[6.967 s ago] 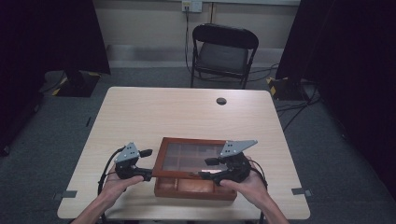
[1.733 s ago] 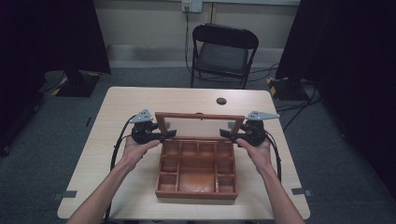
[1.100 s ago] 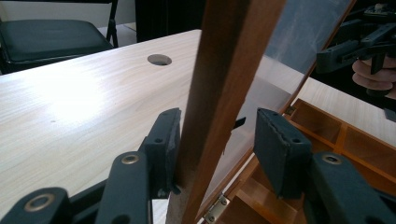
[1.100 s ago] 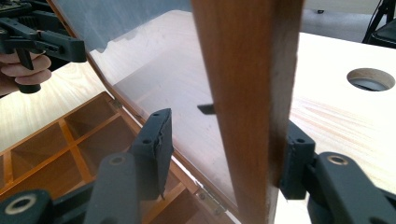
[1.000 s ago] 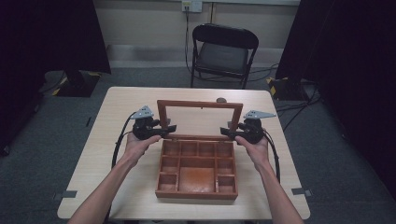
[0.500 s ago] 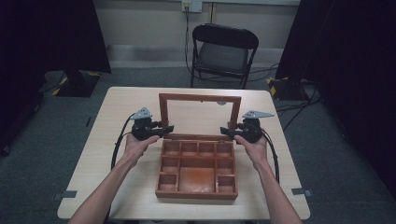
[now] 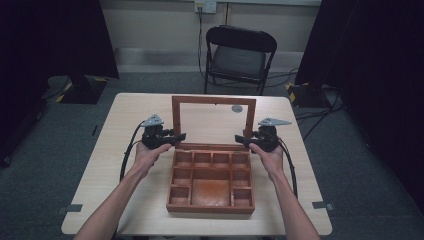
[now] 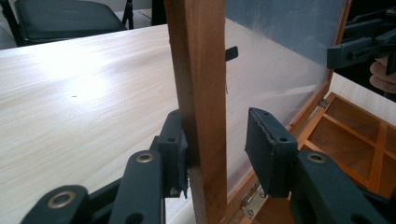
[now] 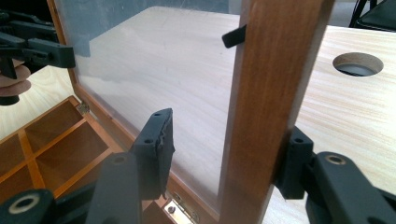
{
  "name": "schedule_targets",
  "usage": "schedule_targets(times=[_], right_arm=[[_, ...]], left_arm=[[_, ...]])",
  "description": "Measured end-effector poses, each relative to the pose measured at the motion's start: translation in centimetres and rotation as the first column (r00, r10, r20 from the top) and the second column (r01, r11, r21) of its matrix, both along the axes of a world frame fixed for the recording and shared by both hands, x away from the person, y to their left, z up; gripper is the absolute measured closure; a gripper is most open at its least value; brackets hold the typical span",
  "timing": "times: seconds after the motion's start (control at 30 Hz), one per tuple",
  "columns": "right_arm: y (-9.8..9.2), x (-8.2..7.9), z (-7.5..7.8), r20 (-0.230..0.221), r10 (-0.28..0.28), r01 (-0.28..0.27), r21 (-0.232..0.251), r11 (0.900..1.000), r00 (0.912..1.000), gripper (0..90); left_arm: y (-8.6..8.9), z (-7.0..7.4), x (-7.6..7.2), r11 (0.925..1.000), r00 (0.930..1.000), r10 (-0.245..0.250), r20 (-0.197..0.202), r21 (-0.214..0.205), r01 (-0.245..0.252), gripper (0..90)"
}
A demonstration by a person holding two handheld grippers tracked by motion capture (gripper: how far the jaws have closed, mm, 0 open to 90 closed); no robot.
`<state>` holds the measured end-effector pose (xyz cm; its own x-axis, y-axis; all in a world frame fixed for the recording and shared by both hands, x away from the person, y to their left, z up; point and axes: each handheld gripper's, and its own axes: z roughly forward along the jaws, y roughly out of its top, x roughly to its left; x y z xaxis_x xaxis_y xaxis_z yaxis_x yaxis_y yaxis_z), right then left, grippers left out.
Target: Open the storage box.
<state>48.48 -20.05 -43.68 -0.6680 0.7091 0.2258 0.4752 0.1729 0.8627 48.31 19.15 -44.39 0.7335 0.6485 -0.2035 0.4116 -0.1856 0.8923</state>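
At the left, the left gripper (image 7: 175, 136) is being kept wide around the left post of the lid (image 7: 213, 123); in the left gripper view one pad (image 8: 176, 154) is touching the wood and the other is standing apart. The wooden box (image 7: 211, 181) is lying near the middle of the table (image 7: 100, 175), with the glazed lid standing upright at its far edge. At the right, the right gripper (image 7: 243, 138) is likewise spread around the right post. For a good finish, both sides should be released evenly, so that the lid is not tipped on its hinges (image 9: 180, 209).
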Motion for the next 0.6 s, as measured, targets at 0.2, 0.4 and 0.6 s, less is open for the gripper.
schedule_targets(times=[0.2,0.4,0.6], right_arm=[[0.12,0.29,-0.28,-0.008,-0.010,0.010,0.014,0.9999,0.9999,47.0],[0.17,0.59,-0.67,-0.021,-0.021,0.021,0.018,0.9996,0.9996,45.5],[0.34,0.88,-0.80,-0.034,-0.020,0.021,0.018,0.9996,0.9992,43.3]], left_arm=[[0.52,-0.13,-0.03,0.9998,0.9999,0.004,-0.013,0.020,-0.004,60.6],[0.59,-0.68,0.13,0.9998,0.9994,0.020,-0.027,0.004,-0.020,60.6],[0.68,-0.85,0.26,0.9998,0.9990,0.021,-0.039,0.002,-0.021,60.9]])
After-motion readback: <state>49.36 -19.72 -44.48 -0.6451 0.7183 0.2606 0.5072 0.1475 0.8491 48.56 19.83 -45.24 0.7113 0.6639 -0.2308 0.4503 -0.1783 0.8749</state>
